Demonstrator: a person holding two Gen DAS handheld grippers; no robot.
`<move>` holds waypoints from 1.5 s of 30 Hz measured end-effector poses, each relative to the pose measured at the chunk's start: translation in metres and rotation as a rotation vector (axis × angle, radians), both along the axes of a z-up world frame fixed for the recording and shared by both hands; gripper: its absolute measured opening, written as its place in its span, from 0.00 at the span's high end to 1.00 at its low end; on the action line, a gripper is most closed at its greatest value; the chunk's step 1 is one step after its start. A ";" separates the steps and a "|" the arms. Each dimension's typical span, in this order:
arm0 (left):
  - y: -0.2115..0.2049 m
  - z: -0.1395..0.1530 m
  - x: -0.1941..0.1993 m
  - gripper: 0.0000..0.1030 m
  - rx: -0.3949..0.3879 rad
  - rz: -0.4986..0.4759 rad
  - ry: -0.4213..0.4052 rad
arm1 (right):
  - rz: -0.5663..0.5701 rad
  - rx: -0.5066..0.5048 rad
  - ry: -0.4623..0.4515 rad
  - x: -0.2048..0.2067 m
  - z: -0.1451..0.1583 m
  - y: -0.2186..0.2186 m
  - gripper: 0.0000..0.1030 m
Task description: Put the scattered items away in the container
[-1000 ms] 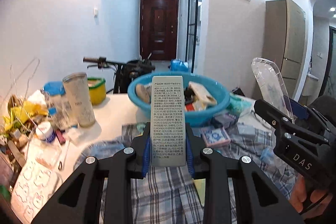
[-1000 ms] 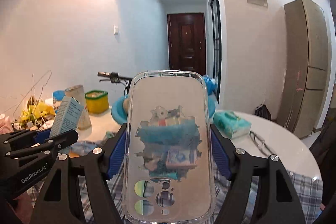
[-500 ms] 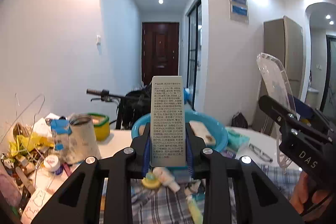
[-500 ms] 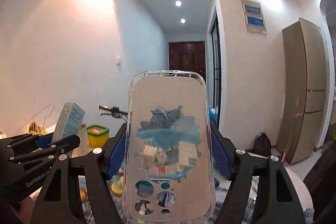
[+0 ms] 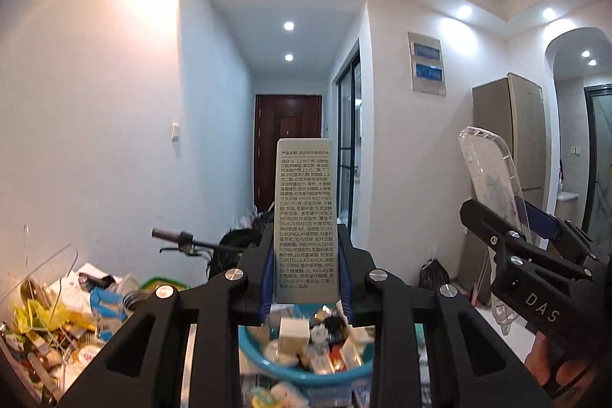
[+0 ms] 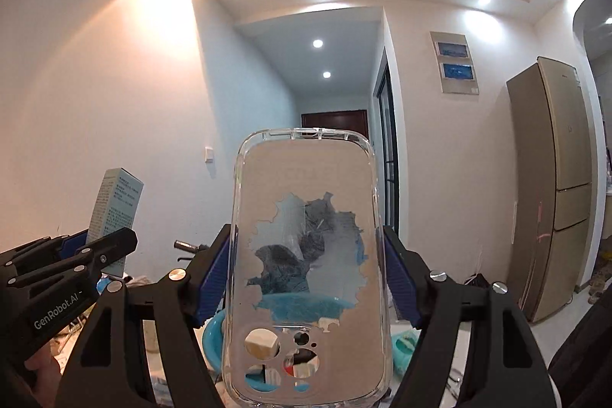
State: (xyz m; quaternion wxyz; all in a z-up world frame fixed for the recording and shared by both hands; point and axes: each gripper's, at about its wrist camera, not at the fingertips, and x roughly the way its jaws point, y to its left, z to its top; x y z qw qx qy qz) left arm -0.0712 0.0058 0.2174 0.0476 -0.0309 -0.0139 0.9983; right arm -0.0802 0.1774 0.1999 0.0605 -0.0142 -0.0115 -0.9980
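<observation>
My left gripper (image 5: 305, 278) is shut on a tall grey carton (image 5: 305, 220) printed with small text, held upright above the blue basin (image 5: 267, 356). The basin is full of small boxes and tubes and shows low in the left wrist view. My right gripper (image 6: 308, 278) is shut on a clear phone case (image 6: 306, 270) with a torn grey backing, held upright. Through and around the case the blue basin (image 6: 212, 335) shows below. The left wrist view has the right gripper (image 5: 508, 236) with the case (image 5: 489, 178) at the right. The right wrist view has the left gripper (image 6: 91, 247) and carton (image 6: 116, 205) at the left.
A heap of packets, yellow wrappers and a wire hanger (image 5: 49, 312) lies at the left. A bicycle handlebar (image 5: 179, 239) sticks out behind the table. A tall fridge (image 6: 554, 186) stands at the right, a dark door (image 5: 288, 148) down the hallway. A teal tissue pack (image 6: 405, 341) lies right of the basin.
Both grippers have risen with their loads and tipped up toward level. The basin and table have dropped to the bottom of both views; ceiling and hallway now fill them.
</observation>
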 end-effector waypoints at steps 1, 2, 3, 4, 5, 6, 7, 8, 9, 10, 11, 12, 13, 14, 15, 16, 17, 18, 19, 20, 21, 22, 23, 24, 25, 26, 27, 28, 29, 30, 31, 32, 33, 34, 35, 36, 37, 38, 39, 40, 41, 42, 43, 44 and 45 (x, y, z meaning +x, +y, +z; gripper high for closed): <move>0.000 0.005 -0.004 0.71 0.000 0.002 0.005 | -0.002 0.004 0.003 -0.002 0.004 -0.001 0.31; 0.000 0.008 -0.007 0.71 0.001 0.005 0.014 | -0.003 0.008 0.008 -0.005 0.007 -0.002 0.31; 0.000 0.011 -0.010 0.71 0.006 0.009 0.026 | -0.005 0.011 0.012 -0.007 0.010 -0.002 0.31; 0.000 0.013 -0.012 0.71 0.010 0.011 0.034 | -0.006 0.015 0.017 -0.010 0.013 -0.004 0.31; 0.000 0.016 -0.015 0.71 0.013 0.010 0.041 | -0.009 0.019 0.021 -0.014 0.015 -0.005 0.31; -0.001 0.018 -0.020 0.71 0.019 0.005 0.047 | -0.011 0.022 0.024 -0.018 0.017 -0.006 0.31; -0.001 0.019 -0.024 0.71 0.024 0.003 0.051 | -0.013 0.021 0.028 -0.019 0.019 -0.006 0.31; -0.002 0.020 -0.027 0.71 0.028 0.001 0.055 | -0.013 0.018 0.034 -0.023 0.020 -0.006 0.31; -0.003 0.022 -0.033 0.71 0.030 -0.001 0.060 | -0.012 0.015 0.040 -0.026 0.021 -0.005 0.31; -0.003 0.022 -0.037 0.71 0.031 -0.002 0.063 | -0.014 0.012 0.046 -0.029 0.022 -0.006 0.31; -0.003 0.023 -0.041 0.71 0.033 -0.003 0.066 | -0.018 0.009 0.051 -0.032 0.023 -0.006 0.31; -0.004 0.023 -0.045 0.71 0.036 -0.005 0.068 | -0.022 0.005 0.052 -0.037 0.023 -0.005 0.31; -0.004 0.022 -0.051 0.71 0.036 -0.008 0.066 | -0.023 0.001 0.048 -0.042 0.024 -0.004 0.31; -0.003 0.022 -0.057 0.71 0.035 -0.009 0.062 | -0.020 -0.004 0.038 -0.046 0.025 -0.002 0.30; -0.002 0.020 -0.063 0.71 0.036 -0.009 0.056 | -0.013 -0.013 0.023 -0.052 0.025 -0.001 0.30; -0.001 0.019 -0.068 0.71 0.037 -0.012 0.051 | 0.000 -0.025 0.009 -0.057 0.024 0.002 0.30; 0.000 0.018 -0.073 0.71 0.037 -0.018 0.045 | 0.015 -0.037 0.001 -0.061 0.023 0.004 0.30; 0.001 0.017 -0.080 0.71 0.030 -0.027 0.038 | 0.021 -0.046 -0.003 -0.065 0.021 0.007 0.30; 0.003 0.017 -0.084 0.71 0.023 -0.028 0.034 | 0.020 -0.054 -0.003 -0.069 0.020 0.008 0.30; 0.004 0.016 -0.089 0.71 0.018 -0.027 0.034 | 0.013 -0.055 0.000 -0.072 0.018 0.009 0.30; 0.004 0.015 -0.094 0.71 0.014 -0.026 0.036 | 0.003 -0.052 0.001 -0.075 0.018 0.008 0.30; 0.005 0.014 -0.097 0.71 0.015 -0.027 0.037 | -0.007 -0.044 0.000 -0.079 0.017 0.007 0.30; 0.005 0.013 -0.100 0.71 0.020 -0.027 0.036 | -0.019 -0.039 -0.001 -0.083 0.016 0.006 0.30; 0.003 0.010 -0.106 0.71 0.026 -0.027 0.028 | -0.027 -0.037 -0.003 -0.087 0.016 0.005 0.30; 0.003 0.009 -0.109 0.71 0.029 -0.027 0.020 | -0.033 -0.038 -0.006 -0.091 0.015 0.005 0.30; 0.003 0.007 -0.113 0.71 0.033 -0.028 0.012 | -0.034 -0.042 -0.009 -0.095 0.013 0.005 0.30; 0.002 0.005 -0.117 0.71 0.038 -0.029 0.006 | -0.033 -0.047 -0.013 -0.097 0.012 0.005 0.30; 0.000 0.002 -0.120 0.71 0.040 -0.031 0.001 | -0.031 -0.051 -0.018 -0.100 0.010 0.006 0.30; -0.001 0.000 -0.122 0.71 0.043 -0.041 0.003 | -0.030 -0.055 -0.024 -0.103 0.008 0.006 0.30; -0.004 -0.004 -0.123 0.71 0.055 -0.061 0.018 | -0.032 -0.056 -0.029 -0.105 0.006 0.006 0.30; -0.005 -0.006 -0.123 0.71 0.058 -0.067 0.024 | -0.035 -0.056 -0.034 -0.106 0.004 0.006 0.30; -0.005 -0.008 -0.124 0.71 0.058 -0.067 0.022 | -0.039 -0.056 -0.040 -0.107 0.002 0.006 0.30; -0.006 -0.011 -0.125 0.71 0.056 -0.066 0.015 | -0.041 -0.055 -0.043 -0.107 0.000 0.006 0.30; -0.008 -0.014 -0.127 0.71 0.059 -0.067 0.009 | -0.038 -0.052 -0.044 -0.108 -0.001 0.006 0.30; -0.009 -0.015 -0.129 0.71 0.062 -0.066 0.001 | -0.038 -0.046 -0.045 -0.108 -0.001 0.006 0.30; -0.009 -0.016 -0.133 0.71 0.062 -0.067 -0.013 | -0.040 -0.043 -0.043 -0.108 -0.002 0.006 0.30; -0.007 -0.016 -0.136 0.71 0.061 -0.068 -0.018 | -0.043 -0.044 -0.039 -0.108 -0.003 0.006 0.30; -0.008 -0.017 -0.139 0.71 0.061 -0.063 -0.022 | -0.044 -0.048 -0.039 -0.108 -0.005 0.006 0.30; -0.010 -0.018 -0.140 0.71 0.064 -0.052 -0.030 | -0.041 -0.052 -0.042 -0.109 -0.007 0.006 0.30; -0.010 -0.019 -0.141 0.71 0.064 -0.051 -0.036 | -0.035 -0.054 -0.049 -0.110 -0.008 0.005 0.30; -0.010 -0.019 -0.142 0.71 0.062 -0.051 -0.041 | -0.028 -0.049 -0.054 -0.112 -0.008 0.005 0.30; -0.011 -0.019 -0.143 0.71 0.063 -0.045 -0.043 | -0.028 -0.041 -0.057 -0.113 -0.010 0.004 0.30; -0.012 -0.020 -0.143 0.71 0.066 -0.042 -0.042 | -0.036 -0.035 -0.058 -0.114 -0.011 0.003 0.30; -0.012 -0.020 -0.143 0.71 0.067 -0.040 -0.042 | -0.044 -0.031 -0.058 -0.115 -0.011 0.002 0.30; -0.012 -0.021 -0.144 0.71 0.065 -0.041 -0.045 | -0.043 -0.027 -0.057 -0.116 -0.011 0.001 0.30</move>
